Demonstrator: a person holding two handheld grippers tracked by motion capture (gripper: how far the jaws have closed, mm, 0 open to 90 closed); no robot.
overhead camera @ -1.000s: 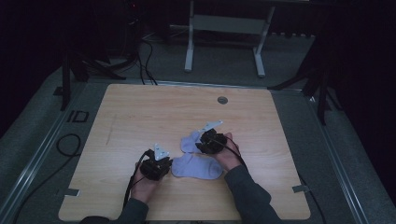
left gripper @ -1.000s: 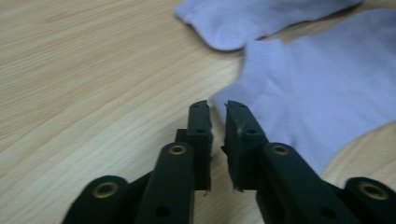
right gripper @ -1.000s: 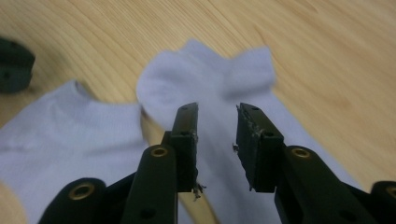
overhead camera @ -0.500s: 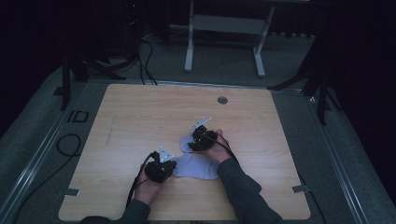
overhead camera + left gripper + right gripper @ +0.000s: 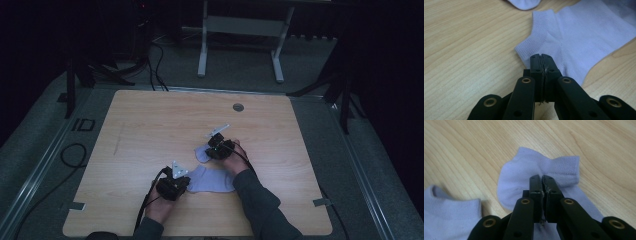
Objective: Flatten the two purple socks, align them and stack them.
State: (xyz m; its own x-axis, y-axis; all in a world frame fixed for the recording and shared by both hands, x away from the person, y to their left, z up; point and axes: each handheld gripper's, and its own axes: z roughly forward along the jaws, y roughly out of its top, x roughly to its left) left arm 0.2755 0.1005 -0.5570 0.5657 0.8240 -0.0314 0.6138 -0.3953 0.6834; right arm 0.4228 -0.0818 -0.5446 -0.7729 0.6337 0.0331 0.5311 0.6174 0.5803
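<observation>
Two pale lavender ankle socks lie on the wooden table (image 5: 150,130). The nearer sock (image 5: 212,180) lies flat; my left gripper (image 5: 186,180) sits at its left end. In the left gripper view its jaws (image 5: 541,57) are shut at the cuff edge of that sock (image 5: 584,37), with a thin light line pinched between them. The farther sock (image 5: 201,155) is smaller in view; my right gripper (image 5: 209,151) lies over it from the right. In the right gripper view the jaws (image 5: 541,178) are shut over the middle of this sock (image 5: 524,172), with threads showing between them.
A round grommet (image 5: 238,107) sits near the table's far edge. Metal frame legs (image 5: 202,50) and cables (image 5: 155,55) are on the floor beyond. The other sock's toe (image 5: 524,3) and cuff (image 5: 446,220) show at the edges of the gripper views.
My right gripper has shifted slightly left and away over the farther sock. The left gripper has edged a little right and nearer, staying at the nearer sock's left end.
</observation>
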